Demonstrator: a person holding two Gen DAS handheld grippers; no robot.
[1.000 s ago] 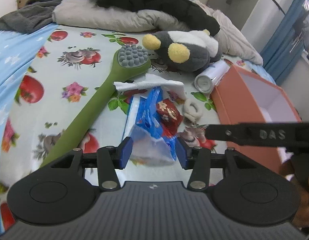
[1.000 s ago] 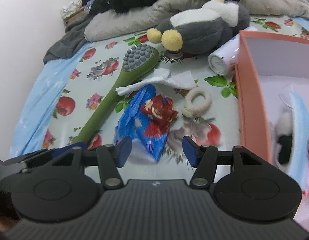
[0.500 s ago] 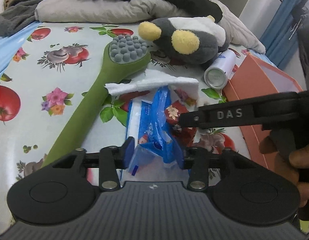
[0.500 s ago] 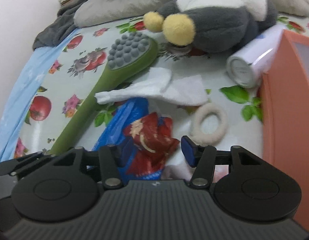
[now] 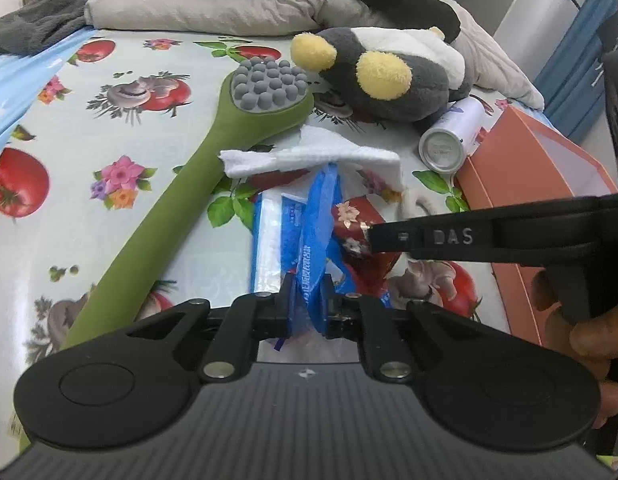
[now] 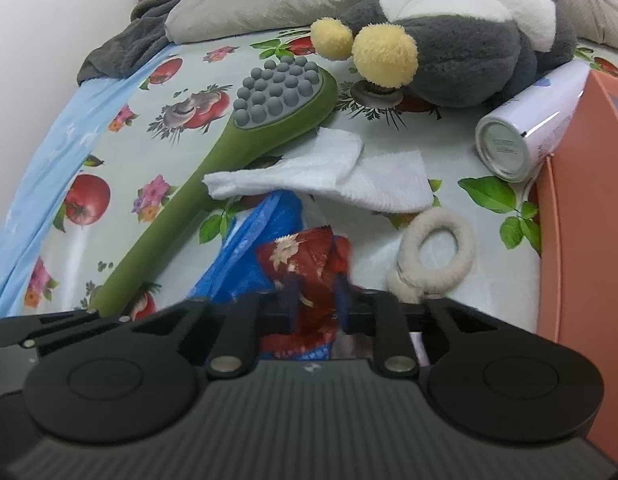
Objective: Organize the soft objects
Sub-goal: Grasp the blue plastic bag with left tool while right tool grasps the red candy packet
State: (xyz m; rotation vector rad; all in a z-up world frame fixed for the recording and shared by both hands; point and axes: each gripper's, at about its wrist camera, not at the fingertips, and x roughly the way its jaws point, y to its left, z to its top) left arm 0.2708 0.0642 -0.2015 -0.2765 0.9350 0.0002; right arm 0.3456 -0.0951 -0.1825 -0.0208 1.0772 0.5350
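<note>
Grippers both pinching: left gripper (image 5: pixel 307 300) closing on the blue plastic bag (image 5: pixel 317 220), right gripper (image 6: pixel 315 304) clamped on the red wrapper (image 6: pixel 305 256), likely to pull them apart. Beyond lie the white cloth (image 6: pixel 329 176), green massage brush (image 5: pixel 229 140), plush toy (image 5: pixel 389 72); orange box (image 5: pixel 529 168) waits right.

Left gripper (image 5: pixel 308 296), wide apart a second ago above the blue plastic bag (image 5: pixel 315 240), now lowered and closing, pads pinching a raised fold of it. Right gripper (image 6: pixel 315 304), earlier open and hovering farther back, now nearer the bed and clamped on the red foil packet (image 6: pixel 305 268). Bag bunched upward into a ridge where previously flatter; right gripper's arm now crossing the left view over the packet.
</note>
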